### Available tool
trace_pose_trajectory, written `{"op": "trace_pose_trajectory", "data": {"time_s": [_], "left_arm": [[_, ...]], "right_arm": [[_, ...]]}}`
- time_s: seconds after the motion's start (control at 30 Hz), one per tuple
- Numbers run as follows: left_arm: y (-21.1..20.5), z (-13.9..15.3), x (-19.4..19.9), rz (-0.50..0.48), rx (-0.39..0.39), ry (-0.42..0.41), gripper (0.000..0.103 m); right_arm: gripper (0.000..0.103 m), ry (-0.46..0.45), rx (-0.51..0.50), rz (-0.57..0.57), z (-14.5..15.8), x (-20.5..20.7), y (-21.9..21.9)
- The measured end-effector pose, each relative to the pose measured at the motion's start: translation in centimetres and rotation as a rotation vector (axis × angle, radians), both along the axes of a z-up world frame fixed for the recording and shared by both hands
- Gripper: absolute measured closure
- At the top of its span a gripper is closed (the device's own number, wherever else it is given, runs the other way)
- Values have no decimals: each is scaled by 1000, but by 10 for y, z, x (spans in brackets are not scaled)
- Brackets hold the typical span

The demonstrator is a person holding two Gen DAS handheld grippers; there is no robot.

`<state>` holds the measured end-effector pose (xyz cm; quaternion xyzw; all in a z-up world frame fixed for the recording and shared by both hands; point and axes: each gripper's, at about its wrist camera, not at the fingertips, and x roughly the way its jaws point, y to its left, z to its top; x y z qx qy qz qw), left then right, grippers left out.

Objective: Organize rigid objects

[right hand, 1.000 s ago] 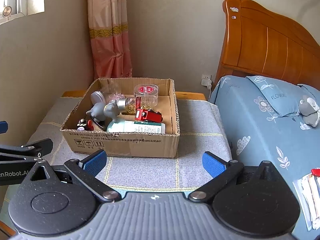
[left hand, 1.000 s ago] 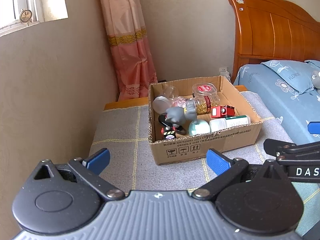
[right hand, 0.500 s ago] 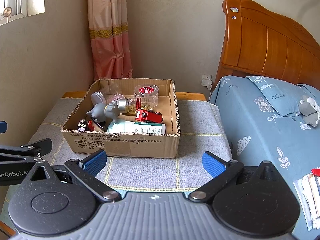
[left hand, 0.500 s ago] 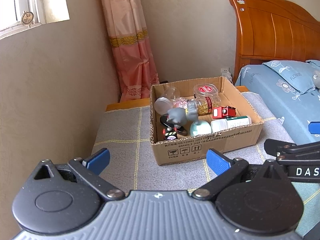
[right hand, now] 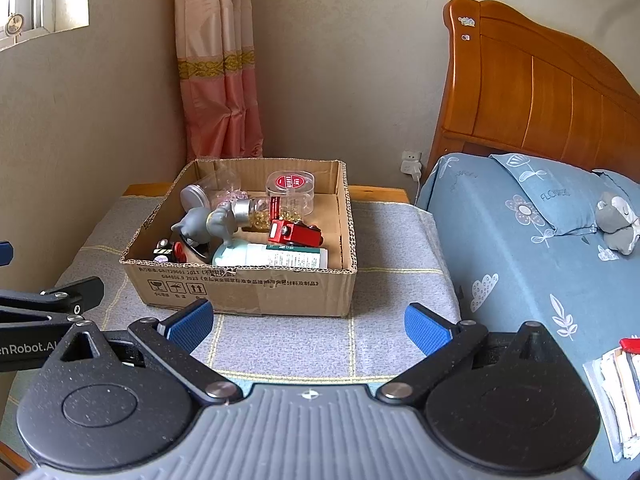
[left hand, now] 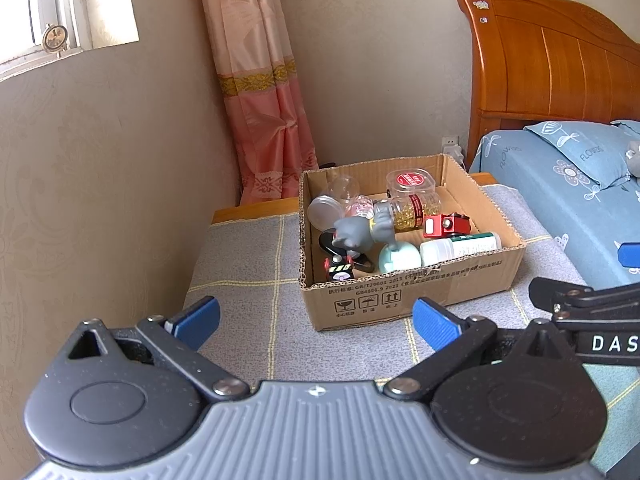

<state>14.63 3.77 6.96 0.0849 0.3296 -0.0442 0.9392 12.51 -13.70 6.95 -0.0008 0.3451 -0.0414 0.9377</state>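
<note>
Left wrist view: grey checked cloth (left hand: 248,264) carries cardboard box (left hand: 408,288) beyond my left gripper (left hand: 316,320), jaws apart. Right wrist view: my right gripper (right hand: 306,326) spread, empty; white bottle (right hand: 280,256) lies lengthwise along box's near wall.

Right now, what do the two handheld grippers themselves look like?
Both match: the left gripper and right gripper each have a ribbed grey body, two round black pivot housings, black linkage arms with silver rivets and blue textured pads. White lettering marks the sides. No cables, hands or sleeves show.
</note>
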Motion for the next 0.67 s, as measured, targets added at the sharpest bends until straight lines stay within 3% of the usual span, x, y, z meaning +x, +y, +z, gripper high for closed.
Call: {"op": "trace_pose_trajectory", "data": {"time_s": [0.67], "left_arm": [[-2,3,-1,0,5,-6,1]], "right_arm": [[0,-3,-1,1,1,-1,-1]]}}
